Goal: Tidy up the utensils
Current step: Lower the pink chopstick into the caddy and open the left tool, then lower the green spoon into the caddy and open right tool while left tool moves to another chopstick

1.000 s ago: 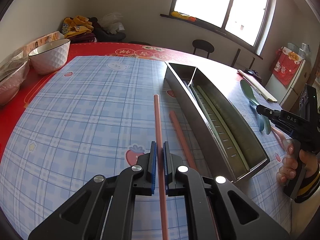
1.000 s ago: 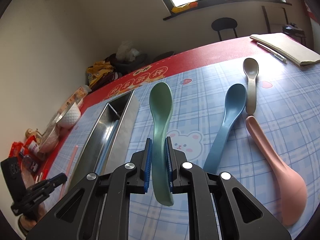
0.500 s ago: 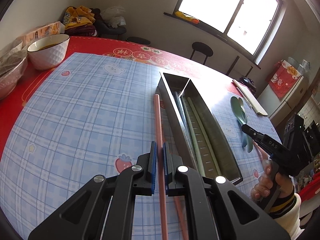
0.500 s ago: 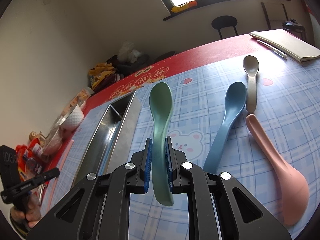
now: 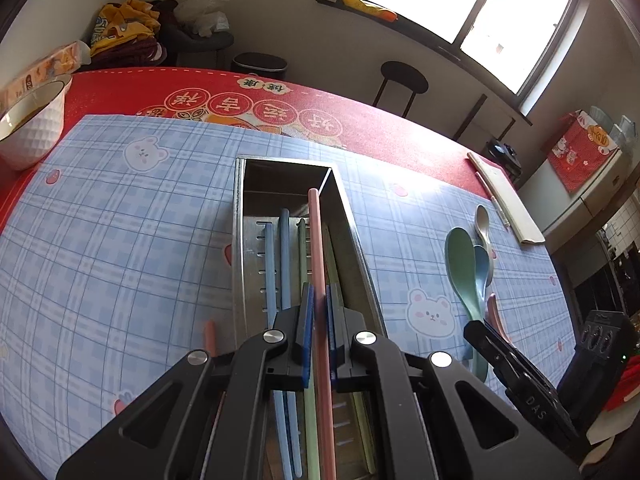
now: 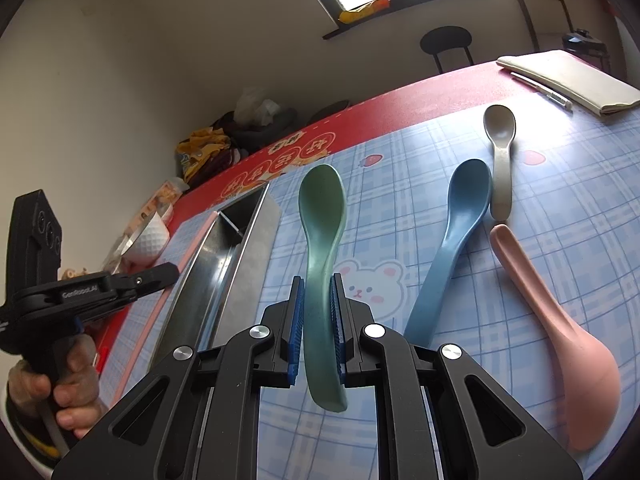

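Gripping a pink chopstick (image 5: pixel 320 280) between the blue pads of my left claw (image 5: pixel 318 312), I had the jaws pinched almost together on it, the stick running straight ahead from my fingers over the steel tray (image 5: pixel 356 248). Its far tip lay ahead of me above the tray's inner divider. Below my claw, inside the tray, lay two blue chopsticks (image 5: pixel 280 264) and a pale green one (image 5: pixel 303 256), all lengthwise. Just left of my claw, outside the tray wall, a second pink chopstick (image 5: pixel 209 336) rested on the checked blue cloth (image 5: pixel 120 248). Further left and ahead stood a white bowl (image 5: pixel 32 128) on the red table cover.

My right claw (image 6: pixel 319 320) was clamped narrowly on the handle of a green spoon (image 6: pixel 322 216), which was lifted off the cloth, with its bowl pointing ahead of me and its handle end hanging below the pads. To the right of that claw, a blue spoon (image 6: pixel 456 232), a grey spoon (image 6: pixel 500 152) and a pink spoon (image 6: pixel 560 340) lay on the cloth, near one another. To its left sat the tray, and beyond that my left hand (image 6: pixel 68 396) held the other tool. Ahead on the right lay a folded cream cloth (image 6: pixel 568 80).
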